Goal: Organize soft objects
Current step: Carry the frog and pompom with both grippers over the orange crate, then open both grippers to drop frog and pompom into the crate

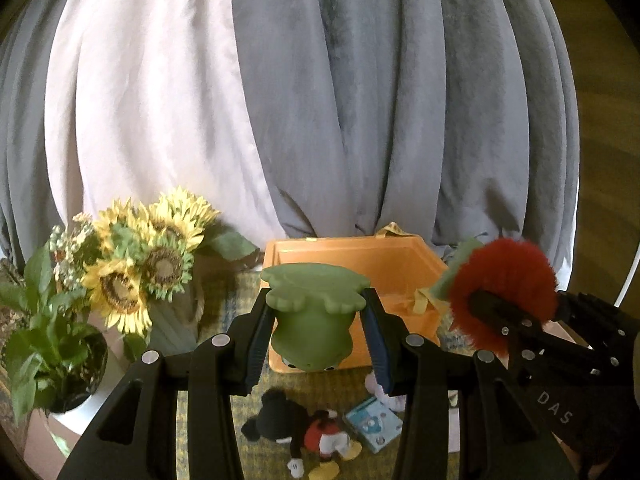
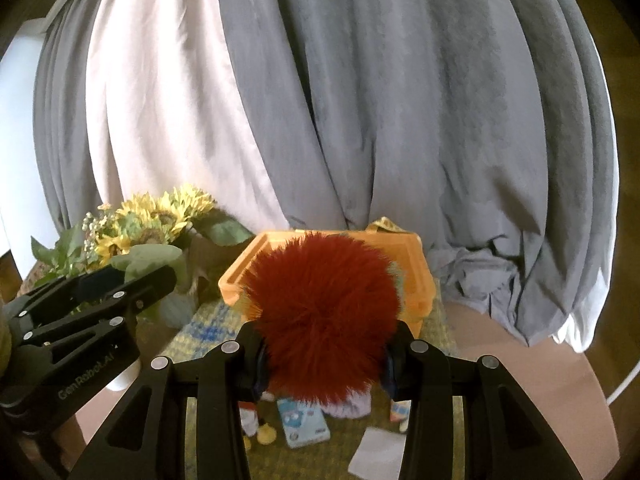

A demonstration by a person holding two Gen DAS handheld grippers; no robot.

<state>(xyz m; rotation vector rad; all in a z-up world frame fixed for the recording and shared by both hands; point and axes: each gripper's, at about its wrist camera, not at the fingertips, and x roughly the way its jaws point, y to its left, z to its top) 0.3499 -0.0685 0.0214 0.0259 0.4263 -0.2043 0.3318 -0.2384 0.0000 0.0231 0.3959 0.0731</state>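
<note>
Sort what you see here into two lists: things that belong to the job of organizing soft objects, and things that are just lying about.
Belongs to the job:
- green frog toy, held in the left gripper
- red furry toy, held in the right gripper
- orange bin
- mouse plush on the mat

Just lying about:
- sunflowers
- potted plant
- grey curtain
- small blue packet

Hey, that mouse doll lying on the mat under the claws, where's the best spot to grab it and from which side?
Probably the red middle of the mouse doll, coming from above. It lies flat on the woven mat, limbs splayed, so the torso looks like the narrowest firm part. Close across it, clear of the small blue packet lying beside it.
</note>
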